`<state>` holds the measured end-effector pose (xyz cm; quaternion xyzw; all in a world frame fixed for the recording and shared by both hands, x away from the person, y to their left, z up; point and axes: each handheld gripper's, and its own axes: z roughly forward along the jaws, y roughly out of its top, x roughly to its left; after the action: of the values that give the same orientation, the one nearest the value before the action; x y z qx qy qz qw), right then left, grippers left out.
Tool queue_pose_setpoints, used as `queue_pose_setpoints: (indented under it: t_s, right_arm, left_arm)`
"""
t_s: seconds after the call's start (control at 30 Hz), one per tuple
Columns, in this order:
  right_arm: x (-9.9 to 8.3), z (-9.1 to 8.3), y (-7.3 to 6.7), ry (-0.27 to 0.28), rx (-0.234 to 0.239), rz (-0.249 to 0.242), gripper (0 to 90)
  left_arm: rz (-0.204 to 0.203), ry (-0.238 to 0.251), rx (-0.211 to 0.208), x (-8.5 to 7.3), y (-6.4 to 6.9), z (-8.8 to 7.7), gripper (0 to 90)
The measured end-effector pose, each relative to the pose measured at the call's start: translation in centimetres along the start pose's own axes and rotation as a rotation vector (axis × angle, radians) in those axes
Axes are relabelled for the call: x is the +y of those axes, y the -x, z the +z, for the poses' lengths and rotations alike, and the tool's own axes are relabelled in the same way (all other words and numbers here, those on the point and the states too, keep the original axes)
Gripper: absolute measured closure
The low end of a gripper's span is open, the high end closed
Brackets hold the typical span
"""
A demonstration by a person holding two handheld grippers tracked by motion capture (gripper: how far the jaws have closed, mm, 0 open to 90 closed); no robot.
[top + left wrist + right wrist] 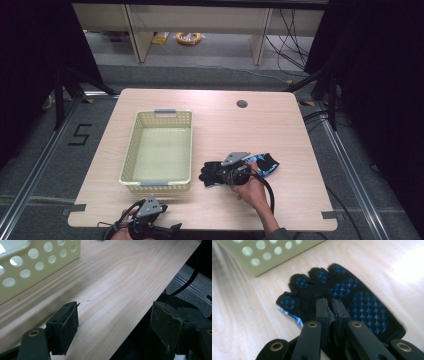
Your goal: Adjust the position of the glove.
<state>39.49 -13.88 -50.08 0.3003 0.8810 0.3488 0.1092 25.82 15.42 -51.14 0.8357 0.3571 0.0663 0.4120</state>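
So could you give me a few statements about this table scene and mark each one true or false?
1. The black glove with blue dots lies inside the pale yellow perforated plastic basket. False: it lies on the light wooden table, beside the basket.
2. The right hand-held gripper is pinching the glove. True.
3. The left hand-held gripper holds a cup. False: its jaws are open and empty.
4. The basket is empty. True.
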Motion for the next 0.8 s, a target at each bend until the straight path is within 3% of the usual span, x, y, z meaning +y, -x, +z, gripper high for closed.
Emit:
queue_pose_setpoints:
  t_s: [0.03, 0.07, 0.2, 0.23, 0.33, 0.43, 0.57, 0.6, 0.7, 0.73, 0.8]
  right_arm:
    - [0.1, -0.2, -0.1, 0.005, 0.001, 0.017, 86.3]
    - [0.3, -0.8, 0.1, 0.052, -0.001, 0.016, 86.4]
    - [0.6, -1.6, 0.2, 0.056, -0.004, 0.005, 86.4]
    - [0.7, -2.0, 0.3, 0.071, -0.002, 0.012, 86.4]
    - [0.9, -3.0, 0.4, 0.104, 0.013, 0.014, 86.5]
    - [0.9, -4.6, 0.0, 0.13, 0.021, 0.0, 86.5]
    - [0.7, -5.6, -0.5, 0.15, 0.049, 0.003, 86.5]
    - [0.3, -6.3, -1.0, 0.168, 0.05, 0.023, 86.5]
    - [-0.1, -6.6, -1.4, 0.176, 0.063, 0.013, 86.5]
    - [-0.8, -7.0, -2.0, 0.179, 0.091, 0.008, 86.4]
    - [-1.0, -7.1, -2.2, 0.183, 0.087, 0.014, 86.4]
  left_arm:
    - [-0.001, 0.002, 0.003, 0.0, 0.0, 0.0, 22.0]
    - [-0.004, 0.002, 0.002, 0.0, 0.0, 0.0, 22.0]
    - [0.009, -0.01, 0.018, 0.0, -0.1, -0.1, 22.0]
    - [0.017, -0.013, 0.001, 0.0, -0.1, -0.2, 22.0]
    - [-0.006, 0.006, 0.002, 0.0, 0.0, 0.0, 22.0]
    - [0.012, -0.01, 0.011, 0.1, -0.1, -0.2, 22.0]
    - [-0.003, -0.011, 0.014, 0.0, -0.1, -0.1, 22.0]
    - [-0.003, -0.01, 0.014, 0.0, -0.1, -0.2, 22.0]
    - [-0.002, -0.012, 0.014, 0.0, -0.1, -0.2, 22.0]
    - [0.005, -0.008, 0.013, 0.0, -0.1, -0.2, 22.0]
    - [0.018, -0.012, 0.011, 0.1, -0.2, -0.3, 22.0]
